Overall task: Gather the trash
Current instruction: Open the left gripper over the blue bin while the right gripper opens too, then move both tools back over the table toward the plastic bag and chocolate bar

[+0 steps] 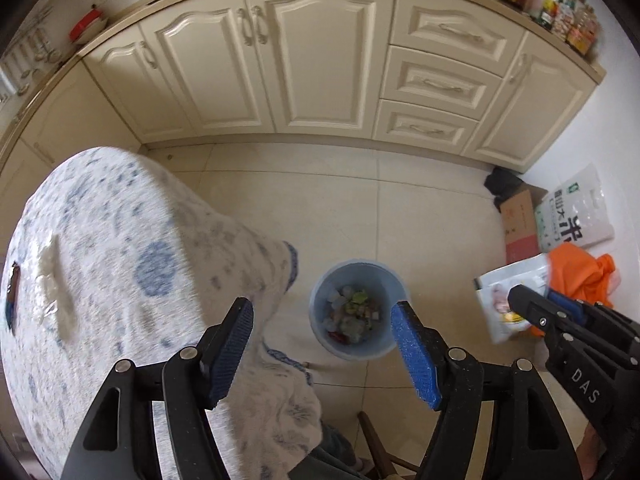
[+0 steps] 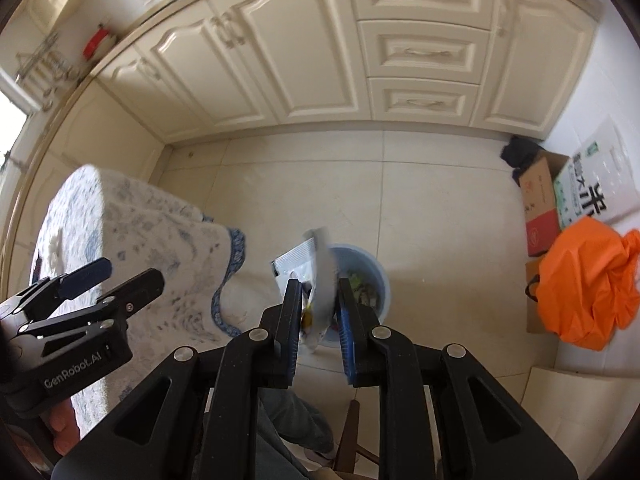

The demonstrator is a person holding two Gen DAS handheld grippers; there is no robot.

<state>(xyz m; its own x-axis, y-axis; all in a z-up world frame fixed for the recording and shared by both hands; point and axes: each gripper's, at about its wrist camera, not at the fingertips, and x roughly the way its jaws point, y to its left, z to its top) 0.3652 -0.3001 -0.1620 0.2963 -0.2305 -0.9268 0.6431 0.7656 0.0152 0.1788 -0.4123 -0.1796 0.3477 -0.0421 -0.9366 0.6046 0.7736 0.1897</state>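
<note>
A light blue trash bin (image 1: 356,312) stands on the tiled floor, part filled with scraps; it also shows in the right wrist view (image 2: 376,280). My left gripper (image 1: 324,340) is open and empty, high above the bin beside the table edge. My right gripper (image 2: 320,300) is shut on a white printed plastic packet (image 2: 316,276), held above the bin's left rim. In the left wrist view the right gripper (image 1: 532,304) and the packet (image 1: 504,300) are at the right.
A round table with a blue-flowered cloth (image 1: 120,260) is on the left. Cream cabinets (image 1: 320,60) run along the back. A cardboard box (image 2: 540,204), a rice bag (image 2: 592,184) and an orange bag (image 2: 588,280) sit by the right wall. A wooden chair part (image 1: 372,440) is below.
</note>
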